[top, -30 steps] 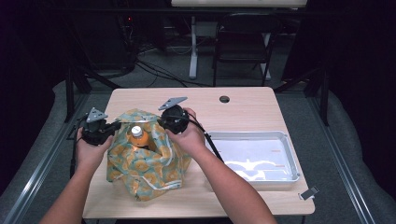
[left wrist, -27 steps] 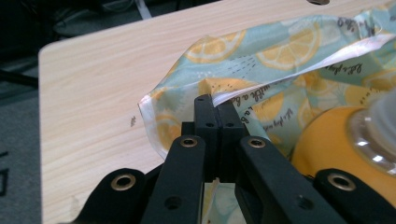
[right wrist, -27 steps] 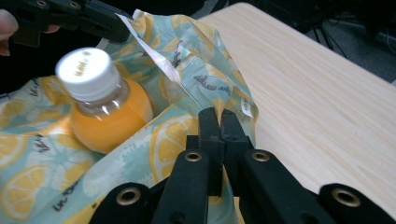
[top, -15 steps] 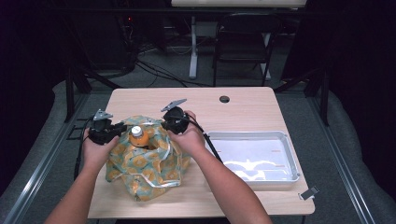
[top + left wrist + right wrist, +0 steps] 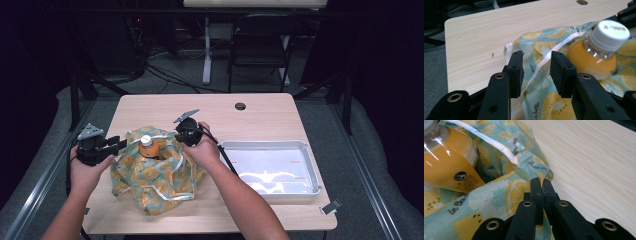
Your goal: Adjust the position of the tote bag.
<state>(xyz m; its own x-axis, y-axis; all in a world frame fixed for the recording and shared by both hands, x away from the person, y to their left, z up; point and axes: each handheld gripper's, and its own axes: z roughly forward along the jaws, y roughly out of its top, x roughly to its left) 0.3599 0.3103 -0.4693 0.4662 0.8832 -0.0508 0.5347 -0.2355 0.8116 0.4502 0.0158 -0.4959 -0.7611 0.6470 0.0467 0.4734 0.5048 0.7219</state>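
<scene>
Presently the work in hand appears to be the baring of a juice bottle (image 5: 146,145) from a lemon-print bag (image 5: 152,177), which lies slumped on the near left of the wooden table (image 5: 260,112). The bottle stands upright in the bag's open mouth, neck and white cap clear of the film.

Left gripper (image 5: 536,68): the jaws have just been opening and now stand apart, the bag's white-edged rim lying slack between them, not pressed. Right gripper (image 5: 542,185): jaws together, clamped on the bag's far rim just beside the bottle.

Judgement: the left side has let go of its rim while the right holds its own. The next move would call for a fresh bite lower on the film, or a grip at the bottle's neck, with the bag held steady.

Materials: the bag is thin, glossy, crinkled plastic with script lettering; the bottle is clear, rounded, filled with orange liquid, ribbed cap. A shallow metal tray (image 5: 306,150) sits well apart at the right
</scene>
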